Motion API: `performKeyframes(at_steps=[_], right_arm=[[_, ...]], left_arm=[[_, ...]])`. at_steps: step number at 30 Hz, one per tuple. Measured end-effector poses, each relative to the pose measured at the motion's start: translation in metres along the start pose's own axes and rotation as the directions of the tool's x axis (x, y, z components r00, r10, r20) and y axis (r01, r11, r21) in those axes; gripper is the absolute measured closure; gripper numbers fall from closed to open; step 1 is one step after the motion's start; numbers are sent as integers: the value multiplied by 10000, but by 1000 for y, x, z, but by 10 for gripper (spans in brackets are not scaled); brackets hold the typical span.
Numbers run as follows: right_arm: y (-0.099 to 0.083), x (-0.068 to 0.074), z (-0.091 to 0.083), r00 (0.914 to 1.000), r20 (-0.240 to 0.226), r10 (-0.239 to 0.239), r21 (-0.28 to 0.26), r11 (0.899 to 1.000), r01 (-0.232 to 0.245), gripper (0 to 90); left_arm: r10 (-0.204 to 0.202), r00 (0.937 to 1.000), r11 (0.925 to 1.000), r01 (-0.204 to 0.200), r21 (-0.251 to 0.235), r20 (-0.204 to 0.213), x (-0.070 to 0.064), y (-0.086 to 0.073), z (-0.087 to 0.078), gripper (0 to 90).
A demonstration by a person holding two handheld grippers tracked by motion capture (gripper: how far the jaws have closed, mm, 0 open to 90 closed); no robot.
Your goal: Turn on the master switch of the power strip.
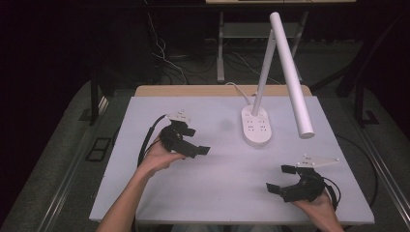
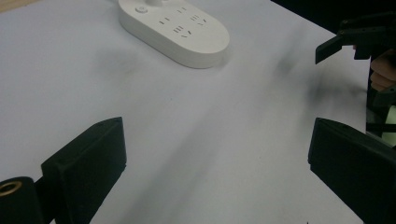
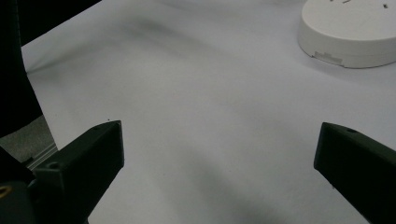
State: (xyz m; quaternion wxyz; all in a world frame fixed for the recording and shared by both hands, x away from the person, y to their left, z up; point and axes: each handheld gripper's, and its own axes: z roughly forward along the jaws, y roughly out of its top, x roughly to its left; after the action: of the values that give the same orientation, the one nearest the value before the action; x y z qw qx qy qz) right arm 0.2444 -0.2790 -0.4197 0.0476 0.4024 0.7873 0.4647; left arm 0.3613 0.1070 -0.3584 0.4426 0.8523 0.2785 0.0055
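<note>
A white-topped bench (image 1: 159,193) carries a white desk lamp (image 1: 283,72) whose oval base (image 1: 255,125), fitted with socket slots, stands toward the far edge, right of centre; its long tubular head slants down over the bench's right side. A person's forearms come in from the near edge, each hand holding black tongs. The left tongs (image 1: 193,140) hover over the bench's left half, near the base but well apart from it, jaws spread wide and holding nothing. The right tongs (image 1: 279,179) sit near the front right corner, jaws likewise wide apart and empty, the base (image 3: 350,32) lying ahead of them.
</note>
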Motion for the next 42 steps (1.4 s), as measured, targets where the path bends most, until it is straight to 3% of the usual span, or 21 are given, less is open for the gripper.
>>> performKeyframes(at_steps=[14, 42], right_arm=[[-1, -1, -1, 10000, 36, 13, -97, 10000, -13, 11], [-1, -2, -2, 10000, -54, 63, -117, 9999, -63, 11]], left_arm=[[513, 9986, 9976, -517, 453, 103, 8, 26, 15, 41], [773, 9970, 9951, -776, 611, 83, 23, 75, 34, 62]])
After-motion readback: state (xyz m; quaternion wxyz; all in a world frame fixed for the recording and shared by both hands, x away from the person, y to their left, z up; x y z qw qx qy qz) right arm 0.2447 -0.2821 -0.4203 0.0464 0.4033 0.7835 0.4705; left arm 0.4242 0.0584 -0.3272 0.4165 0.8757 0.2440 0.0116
